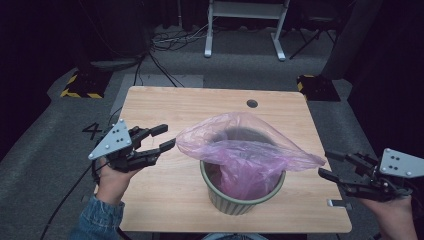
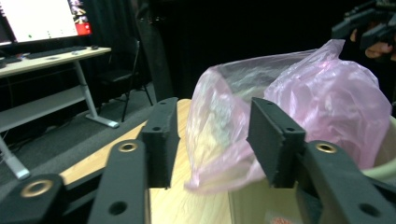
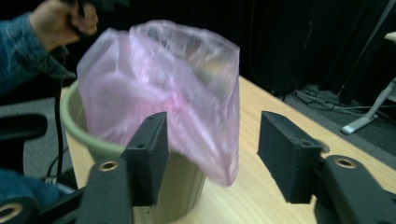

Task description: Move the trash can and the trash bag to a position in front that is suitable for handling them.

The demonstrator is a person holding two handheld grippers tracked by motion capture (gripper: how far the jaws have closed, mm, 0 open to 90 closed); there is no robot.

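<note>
Left gripper [image 1: 169, 137] and right gripper [image 1: 327, 164], jaws apart and clamped on nothing, flank a pink plastic bag [image 1: 245, 150]; each sits just off one edge of the film. The bag lines a green ribbed bin [image 1: 240, 200] standing near the front of the wooden tabletop [image 1: 165, 195].

One readable mark: a dark "4" [image 1: 92, 131] on the grey floor [image 1: 40, 150], just left of the table [image 1: 165, 190], in the high view. The monitor [image 2: 39, 18] on the desk [image 2: 51, 56] in the left gripper view is lit, but its content is too small and blurred to read. No other text, brand or label is legible.
</note>
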